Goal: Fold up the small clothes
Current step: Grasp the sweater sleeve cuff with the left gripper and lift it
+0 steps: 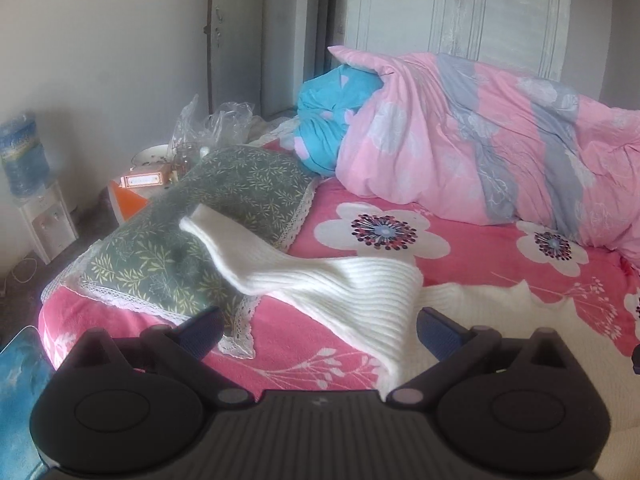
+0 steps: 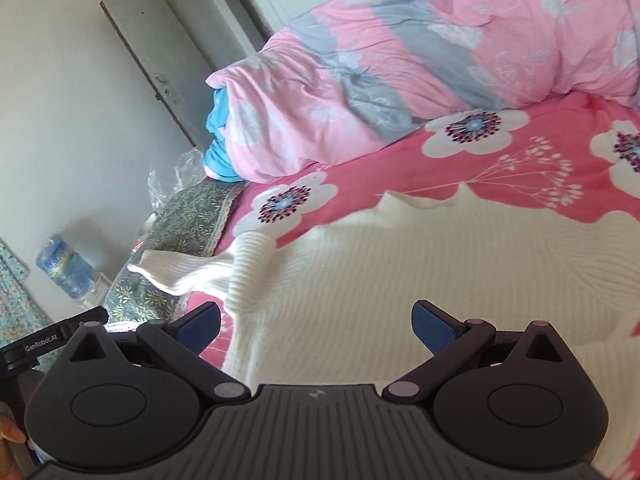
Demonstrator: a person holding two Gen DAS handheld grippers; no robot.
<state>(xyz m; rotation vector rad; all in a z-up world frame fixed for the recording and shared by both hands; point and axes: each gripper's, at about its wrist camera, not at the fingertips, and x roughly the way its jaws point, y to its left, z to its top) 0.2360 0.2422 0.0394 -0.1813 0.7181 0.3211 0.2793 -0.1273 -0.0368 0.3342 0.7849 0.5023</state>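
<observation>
A white ribbed knit sweater (image 1: 352, 296) lies spread on the pink flowered bedsheet (image 1: 472, 252). One sleeve (image 1: 224, 240) stretches left and rests on a green leaf-print pillow (image 1: 192, 236). My left gripper (image 1: 318, 332) hovers open just above the sleeve's base, nothing between its blue pads. In the right wrist view the sweater's body (image 2: 440, 272) fills the middle, with the sleeve (image 2: 180, 272) trailing left onto the pillow (image 2: 188, 220). My right gripper (image 2: 316, 330) is open over the sweater body, holding nothing.
A bunched pink and grey duvet (image 1: 480, 140) and a blue cloth (image 1: 328, 120) lie at the back of the bed. Left of the bed are a water dispenser (image 1: 28, 168), plastic bags (image 1: 212, 124) and a box (image 1: 140, 180). The other gripper's handle (image 2: 48, 340) shows at left.
</observation>
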